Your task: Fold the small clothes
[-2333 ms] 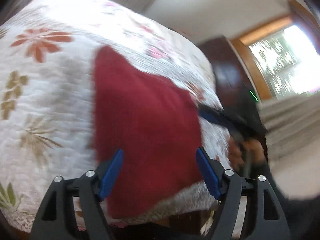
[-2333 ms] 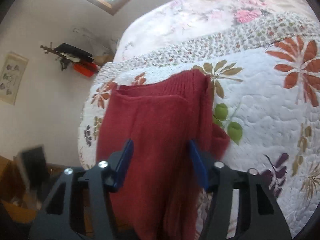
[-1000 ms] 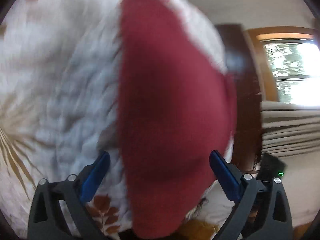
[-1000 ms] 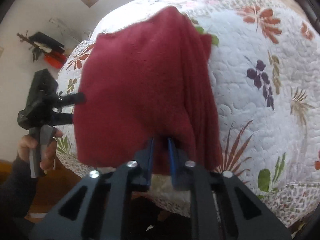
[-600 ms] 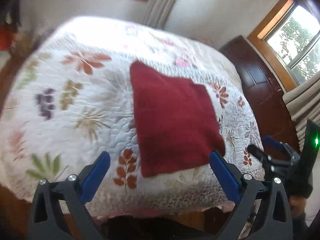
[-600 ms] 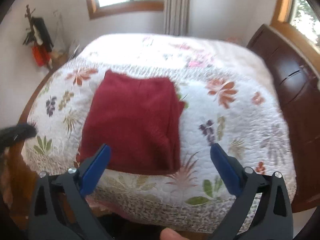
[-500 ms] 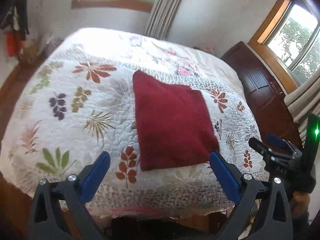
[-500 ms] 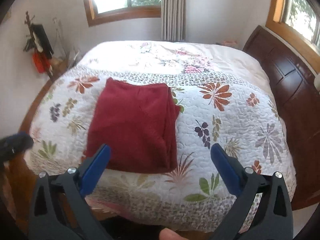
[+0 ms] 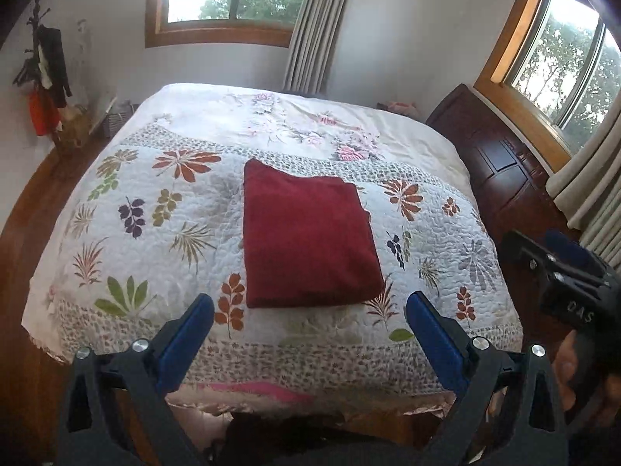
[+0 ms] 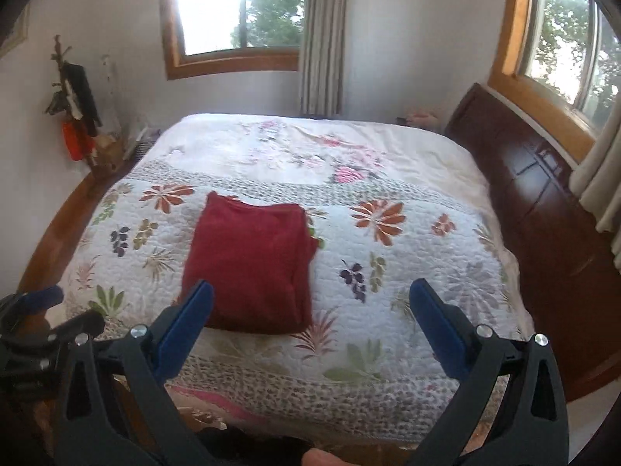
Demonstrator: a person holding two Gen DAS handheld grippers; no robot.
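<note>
both tools, left tool (image 9: 308,316) and right tool (image 10: 310,312), hang spread and empty above the bed (image 9: 128,256); red sweater (image 9: 306,239) lies folded, seemingly finished, perhaps needing only tidying.

Fuzzy knit garment (image 9: 306,240); quilted cloth bedspread (image 9: 155,256).

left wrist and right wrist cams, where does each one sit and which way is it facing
Left wrist: on the left gripper, jaws open, looking across the bed at the folded red garment; the right gripper and a hand show at right.
Right wrist: on the right gripper, open, facing the same bed; the left gripper shows at left.
Shared: bed, garment, windows.
</note>
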